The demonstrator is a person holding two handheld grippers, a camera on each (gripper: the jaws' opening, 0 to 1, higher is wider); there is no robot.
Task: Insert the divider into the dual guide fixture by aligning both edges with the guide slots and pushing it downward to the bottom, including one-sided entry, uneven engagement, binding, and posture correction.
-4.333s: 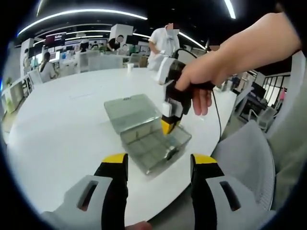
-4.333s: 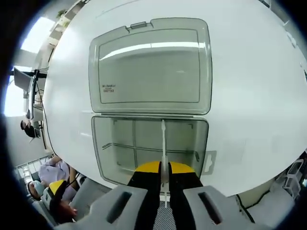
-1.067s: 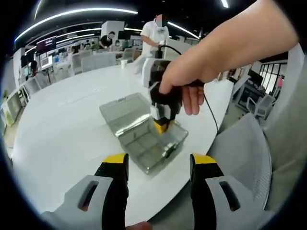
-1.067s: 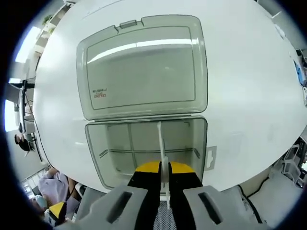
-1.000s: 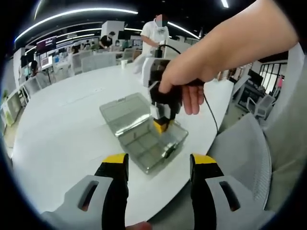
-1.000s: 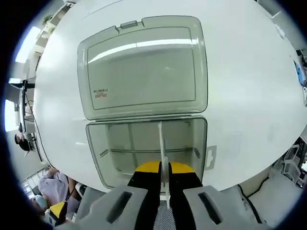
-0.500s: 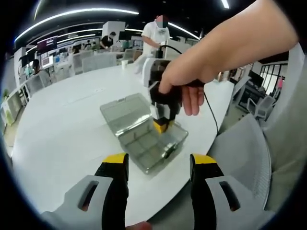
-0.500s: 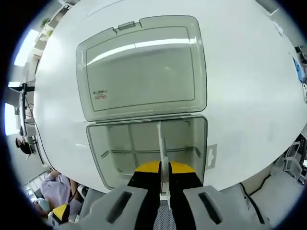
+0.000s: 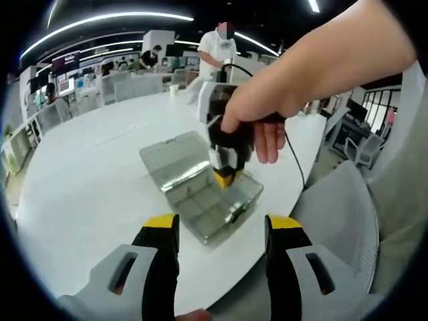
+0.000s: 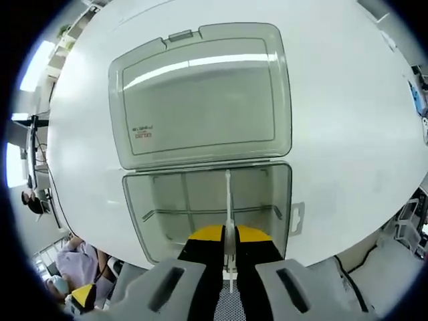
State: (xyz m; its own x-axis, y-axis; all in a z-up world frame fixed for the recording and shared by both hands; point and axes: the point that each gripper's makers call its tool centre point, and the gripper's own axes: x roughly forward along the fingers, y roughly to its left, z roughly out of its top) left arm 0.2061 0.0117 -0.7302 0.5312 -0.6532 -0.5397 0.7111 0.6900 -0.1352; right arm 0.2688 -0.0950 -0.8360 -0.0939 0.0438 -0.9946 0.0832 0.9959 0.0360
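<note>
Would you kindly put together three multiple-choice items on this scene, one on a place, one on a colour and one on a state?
1. Where does the box sit on the white table?
A. Near the table's edge
B. At the table's middle
C. On a chair

2. What colour are the tips of the right claw?
A. Red
B. Yellow
C. Green

3. How does the box's lid stand?
A. Shut and latched
B. Taken off and set apart
C. Swung open, lying flat behind the tray

Answers:
1. A, as in the left gripper view the box lies close to the table's rim by the chair.
2. B, as both tips that pinch the divider are yellow.
3. C, as the lid lies flat on the table, joined to the tray along one side.
</note>
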